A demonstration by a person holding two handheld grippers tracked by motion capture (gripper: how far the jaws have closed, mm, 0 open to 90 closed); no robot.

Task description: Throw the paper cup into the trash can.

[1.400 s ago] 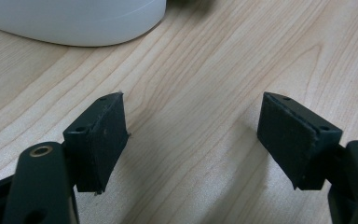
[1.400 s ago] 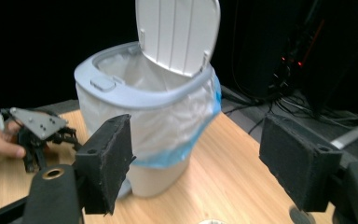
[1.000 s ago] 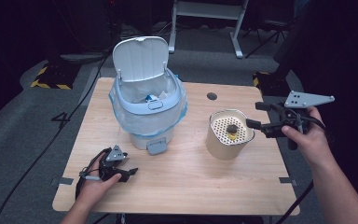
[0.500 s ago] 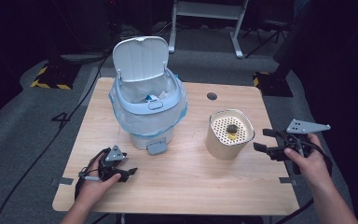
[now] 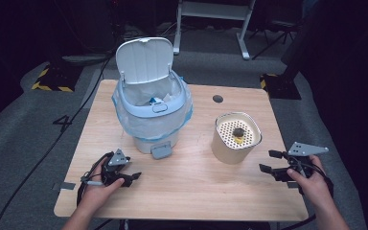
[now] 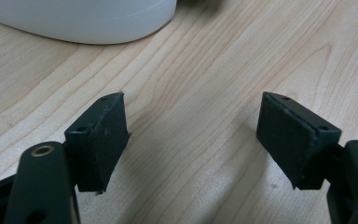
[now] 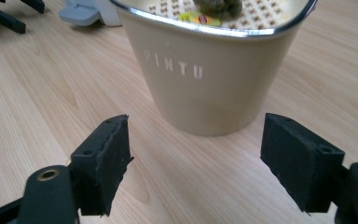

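A beige bucket (image 5: 236, 139) marked PINTU (image 7: 214, 88) stands right of the table's middle; its perforated insert holds a dark lump (image 5: 238, 132) and a yellow scrap. My right gripper (image 5: 267, 161) rests low at the table's right edge, pointing at the bucket. Its jaws (image 7: 196, 154) are open, have just spread a little, and hold nothing. A white and blue pedal bin (image 5: 151, 112) stands left of centre, lid up, with a plastic liner. My left gripper (image 5: 132, 178) lies on the table in front of the bin, open and empty (image 6: 191, 135).
The bin's grey pedal (image 5: 161, 152) sticks out toward the front edge. A round cable hole (image 5: 217, 98) sits at the back of the wooden table (image 5: 196, 196). The bin's white base (image 6: 88, 18) is just ahead of the left jaws. Cables trail off the left corner.
My right hand has come down from level with the bucket's rim to just above the table's right edge and moved nearer the front. The left hand has stayed put.
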